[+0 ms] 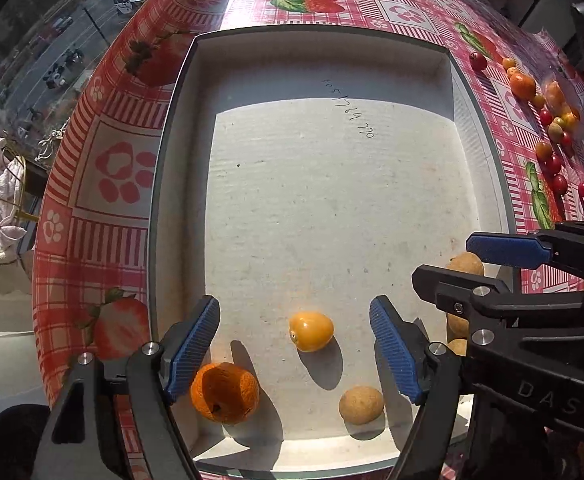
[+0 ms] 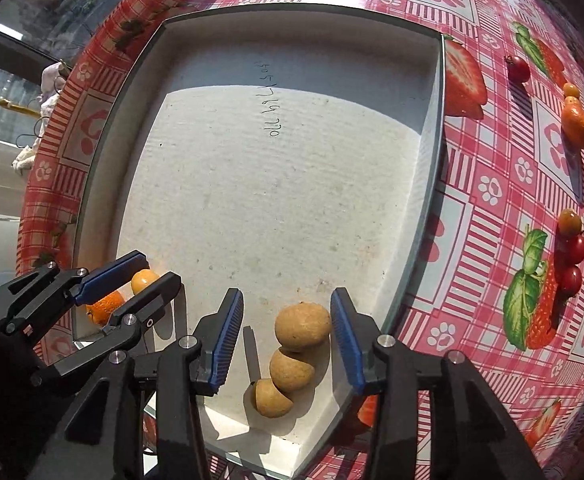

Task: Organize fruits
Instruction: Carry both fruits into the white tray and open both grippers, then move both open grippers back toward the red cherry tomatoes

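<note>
Two grippers hung over the white tray (image 1: 179, 128). Your left gripper (image 1: 295, 354) stood open, the yellow fruit (image 1: 311, 331) loose between its pads; your right gripper (image 2: 287, 338) stood open around the top brown fruit (image 2: 302, 326). Best to lift straight up, nudging nothing.

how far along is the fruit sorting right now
Done: an orange, a yellow fruit and four tan fruits lie in the white box. In hand: nothing, left gripper and right gripper stand open. Left: most small fruits remain on the tablecloth.
</note>
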Available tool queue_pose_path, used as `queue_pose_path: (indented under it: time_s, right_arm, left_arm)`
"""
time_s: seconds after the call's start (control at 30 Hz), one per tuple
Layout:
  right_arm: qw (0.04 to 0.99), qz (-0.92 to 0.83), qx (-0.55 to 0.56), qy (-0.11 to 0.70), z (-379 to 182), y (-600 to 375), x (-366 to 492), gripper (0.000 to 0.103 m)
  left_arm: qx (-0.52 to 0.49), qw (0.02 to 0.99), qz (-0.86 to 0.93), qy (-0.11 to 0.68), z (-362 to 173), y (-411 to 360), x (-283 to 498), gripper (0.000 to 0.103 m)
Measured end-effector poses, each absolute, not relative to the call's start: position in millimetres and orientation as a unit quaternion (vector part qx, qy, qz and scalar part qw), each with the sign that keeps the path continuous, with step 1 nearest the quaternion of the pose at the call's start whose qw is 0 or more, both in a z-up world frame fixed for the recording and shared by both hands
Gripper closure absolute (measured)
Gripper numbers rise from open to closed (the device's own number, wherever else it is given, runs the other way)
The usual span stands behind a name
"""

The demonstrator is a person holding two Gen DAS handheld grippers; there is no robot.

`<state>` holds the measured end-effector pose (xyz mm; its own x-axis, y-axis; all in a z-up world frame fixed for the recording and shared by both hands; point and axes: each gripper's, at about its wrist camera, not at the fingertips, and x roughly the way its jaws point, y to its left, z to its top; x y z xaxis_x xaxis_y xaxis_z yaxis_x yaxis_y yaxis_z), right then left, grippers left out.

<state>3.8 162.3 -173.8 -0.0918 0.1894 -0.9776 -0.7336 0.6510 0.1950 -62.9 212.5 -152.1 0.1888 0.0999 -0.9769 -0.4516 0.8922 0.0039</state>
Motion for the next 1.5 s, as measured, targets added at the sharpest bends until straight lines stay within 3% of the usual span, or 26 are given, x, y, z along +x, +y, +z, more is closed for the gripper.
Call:
queue_pose_path:
  time_s: [0.13, 0.2, 0.23, 0.6, 1.2, 1.5]
  right_arm:
    - [0.643, 0.366, -0.198, 0.643, -159.5, 152.4, 5.4, 0.041]
    - [0.648, 0.367, -0.193, 0.639, -149.8, 153.6, 3.7, 0.024]
    - [0.65, 0.369, -0.19, 0.636, -144.0, 153.3, 3.8, 0.023]
    - [0.663, 0.366, -0.138, 0.639, -111.7, 124.9, 9.3, 0.02]
    - [0.695, 0.192, -0.041, 0.691, -141.7, -51.6, 62.9, 0.02]
    - [0.709, 0.142, -0.022, 0.691, -153.9, -122.9, 108.6, 0.02]
  left_arm:
    - [-0.151, 0.75, 0.183, 0.617, -149.2, 213.8, -61.3, 0.023]
    - [-0.151, 0.75, 0.186, 0.617, -145.2, 214.7, -62.9, 0.023]
    - [-0.15, 0.75, 0.187, 0.616, -142.2, 214.9, -64.0, 0.023]
    - [-0.132, 0.748, 0.162, 0.629, -124.5, 186.1, -66.1, 0.023]
    - [-0.109, 0.767, 0.061, 0.629, -86.6, 99.5, 4.6, 0.023]
    - [-0.102, 0.763, 0.028, 0.637, -102.5, 36.0, 69.5, 0.023]
